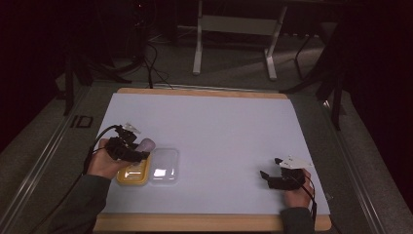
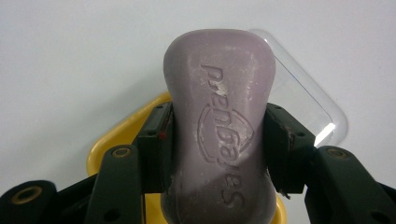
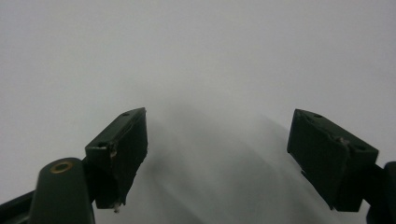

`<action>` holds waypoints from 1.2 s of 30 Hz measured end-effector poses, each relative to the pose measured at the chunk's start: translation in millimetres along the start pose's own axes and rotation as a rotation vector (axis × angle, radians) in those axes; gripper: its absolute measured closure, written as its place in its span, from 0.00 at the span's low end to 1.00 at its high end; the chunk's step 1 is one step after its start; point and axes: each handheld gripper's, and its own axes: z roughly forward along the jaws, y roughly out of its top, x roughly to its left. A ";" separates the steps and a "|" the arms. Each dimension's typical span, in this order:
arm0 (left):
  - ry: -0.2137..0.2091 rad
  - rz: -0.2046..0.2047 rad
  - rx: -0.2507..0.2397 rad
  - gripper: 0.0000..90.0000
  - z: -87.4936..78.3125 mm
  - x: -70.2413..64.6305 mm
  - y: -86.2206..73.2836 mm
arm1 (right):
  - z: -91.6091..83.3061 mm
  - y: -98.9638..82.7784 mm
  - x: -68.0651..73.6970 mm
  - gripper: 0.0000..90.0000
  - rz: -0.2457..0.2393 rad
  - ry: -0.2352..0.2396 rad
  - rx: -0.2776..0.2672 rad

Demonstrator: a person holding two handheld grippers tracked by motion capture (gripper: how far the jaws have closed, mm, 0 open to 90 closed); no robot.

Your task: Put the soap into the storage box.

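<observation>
Left hand reaches forward; left tongs pinch a purple soap bar by its sides, above the yellow dish, clear lid just beyond. Embossed lettering illegible. Right tongs spread, resting low over the tabletop.

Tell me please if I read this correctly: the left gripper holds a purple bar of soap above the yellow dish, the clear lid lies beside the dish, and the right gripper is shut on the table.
One detail is wrong. The right gripper is open: the right gripper view shows its jaws wide apart with nothing between them. The rest stands: the left gripper holds the purple soap above the yellow dish, with the clear lid beside it.
</observation>
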 end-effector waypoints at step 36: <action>0.113 -0.149 0.090 0.55 18.6 -0.2 -33.5 | 0.7 0.3 1.2 0.22 -0.013 -0.005 0.007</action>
